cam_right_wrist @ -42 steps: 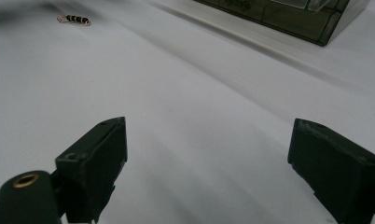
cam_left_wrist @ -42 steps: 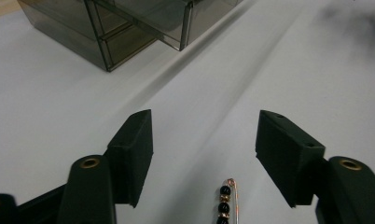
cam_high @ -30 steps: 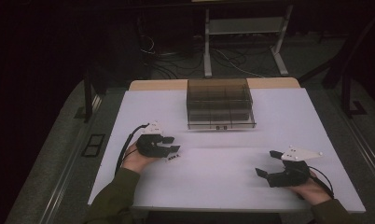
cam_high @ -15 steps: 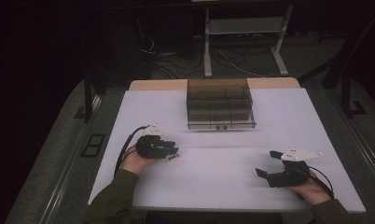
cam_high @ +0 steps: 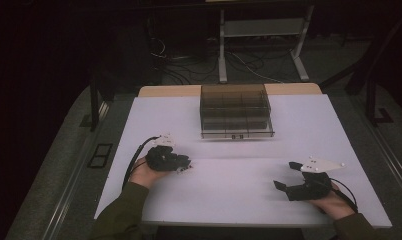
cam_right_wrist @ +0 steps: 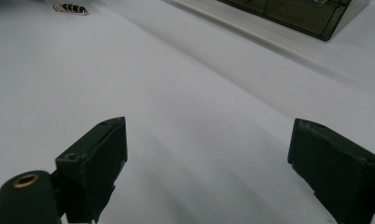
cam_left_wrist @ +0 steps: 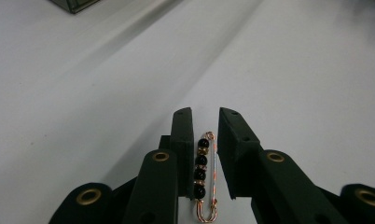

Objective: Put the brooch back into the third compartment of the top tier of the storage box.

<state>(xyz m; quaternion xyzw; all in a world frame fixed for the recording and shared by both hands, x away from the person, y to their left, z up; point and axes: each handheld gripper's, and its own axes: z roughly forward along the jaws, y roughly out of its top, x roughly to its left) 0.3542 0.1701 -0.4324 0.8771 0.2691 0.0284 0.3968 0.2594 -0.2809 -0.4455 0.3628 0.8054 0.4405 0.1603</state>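
Left claw (cam_left_wrist: 205, 154) jaws have just been closing around the pin, not yet pinching | left hand (cam_high: 148, 172) low on white desk (cam_high: 299, 125), near-left of smoky compartment box (cam_high: 235, 111) | copper safety pin with black beads (cam_left_wrist: 205, 175) lies flat, lengthwise between the jaws | right claw (cam_right_wrist: 206, 172) spread wide, empty.

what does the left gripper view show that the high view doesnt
Left gripper view: a beaded safety pin lies between the jaws of the left claw, which have just been closing; a gap shows on one side. High view: the right claw, open, and the whole compartment box. Both: the white table and the left claw.
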